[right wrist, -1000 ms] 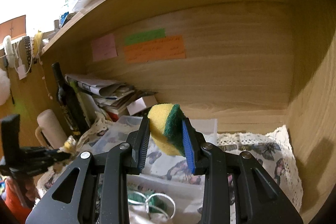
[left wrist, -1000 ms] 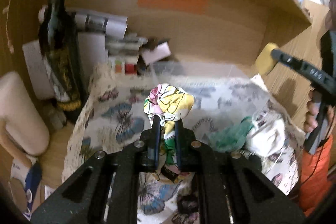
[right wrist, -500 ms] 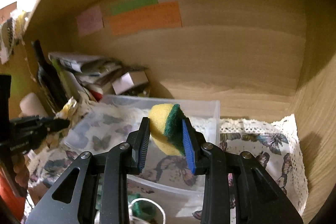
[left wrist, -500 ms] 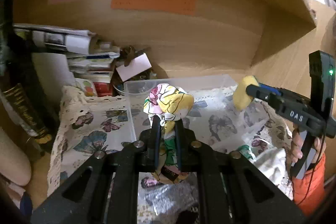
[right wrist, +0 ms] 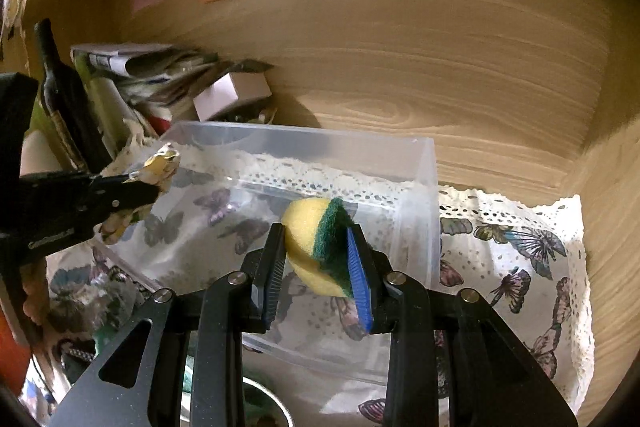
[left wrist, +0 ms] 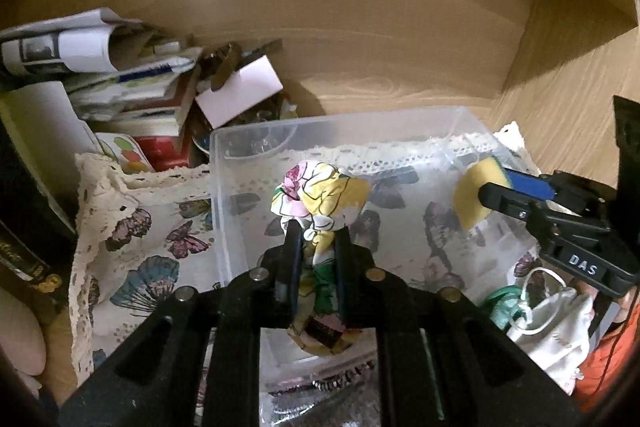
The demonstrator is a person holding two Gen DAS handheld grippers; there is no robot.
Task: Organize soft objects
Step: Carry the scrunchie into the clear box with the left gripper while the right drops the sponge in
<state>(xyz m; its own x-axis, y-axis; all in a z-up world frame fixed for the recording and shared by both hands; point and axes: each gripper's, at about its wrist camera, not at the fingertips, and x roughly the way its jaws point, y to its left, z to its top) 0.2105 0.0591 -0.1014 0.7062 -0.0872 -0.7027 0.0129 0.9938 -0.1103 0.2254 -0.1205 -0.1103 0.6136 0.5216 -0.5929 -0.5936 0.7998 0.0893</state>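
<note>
My left gripper (left wrist: 316, 247) is shut on a crumpled floral cloth (left wrist: 320, 195) and holds it over the clear plastic box (left wrist: 340, 123). My right gripper (right wrist: 316, 259) is shut on a yellow and green sponge (right wrist: 312, 243), held above the same box (right wrist: 424, 163) near its right side. The sponge (left wrist: 474, 191) and right gripper (left wrist: 496, 191) also show in the left wrist view. The left gripper (right wrist: 152, 183) with the cloth (right wrist: 160, 163) shows at the left in the right wrist view. The box looks empty inside.
A butterfly-print lace cloth (left wrist: 132, 227) covers the wooden shelf. Stacked papers and small boxes (left wrist: 120, 83) sit behind the box at left. A dark wine bottle (right wrist: 60, 95) stands far left. A white cloth with a green item (left wrist: 548, 319) lies at front right.
Both grippers have moved forward and down toward the clear box, each still holding its object. The box now fills more of both views.
</note>
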